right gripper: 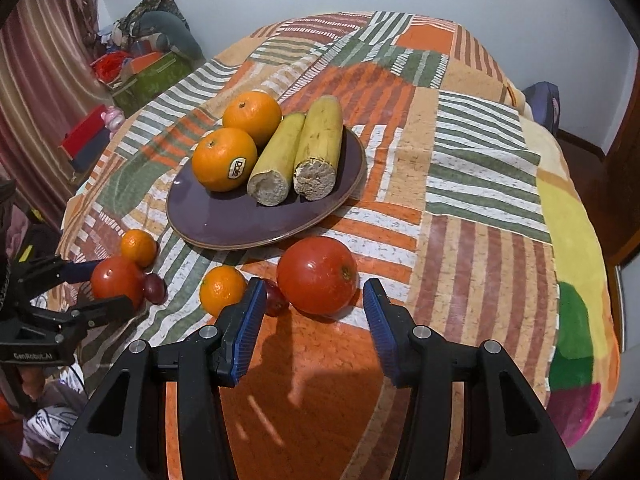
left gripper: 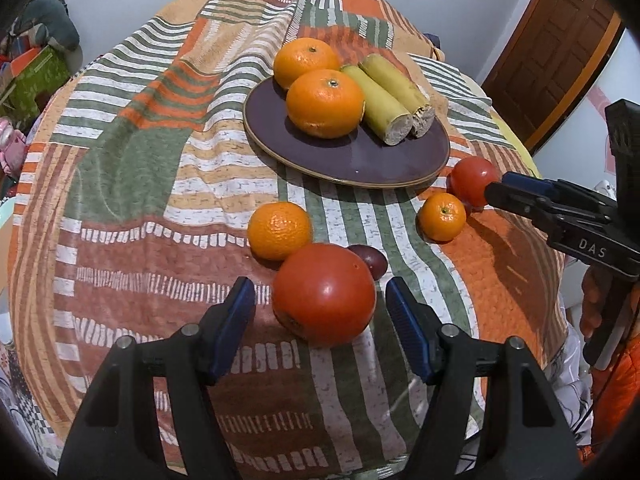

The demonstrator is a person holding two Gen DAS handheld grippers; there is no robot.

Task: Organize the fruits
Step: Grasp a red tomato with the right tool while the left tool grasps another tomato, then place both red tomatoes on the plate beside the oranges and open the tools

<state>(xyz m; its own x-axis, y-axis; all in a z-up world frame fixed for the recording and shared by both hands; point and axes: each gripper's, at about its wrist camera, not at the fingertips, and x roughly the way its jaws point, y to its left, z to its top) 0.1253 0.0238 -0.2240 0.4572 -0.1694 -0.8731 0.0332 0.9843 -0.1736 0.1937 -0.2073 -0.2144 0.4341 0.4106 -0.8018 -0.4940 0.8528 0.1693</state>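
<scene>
A round dark purple plate [right gripper: 224, 224] sits mid-table on the striped orange, green and white patchwork cloth [right gripper: 480, 200], carrying 2 large oranges [right gripper: 224, 160] and 2 cut yellow-green banana pieces [right gripper: 318, 148]. Off the plate, toward the table's near edge, lie 2 red tomatoes, 2 small mandarins and 2 small dark red plum-like fruits.

The left gripper [left gripper: 320, 308], with blue ribbed pads, stands open around one big red tomato [left gripper: 324, 292], gaps showing on both sides; a mandarin [left gripper: 279, 230] and a dark fruit [left gripper: 370, 260] lie just behind it.

The right gripper [right gripper: 316, 320] is open, its pads flanking the second tomato [right gripper: 316, 276] without touching; another mandarin [right gripper: 222, 290] lies just left of it.
</scene>
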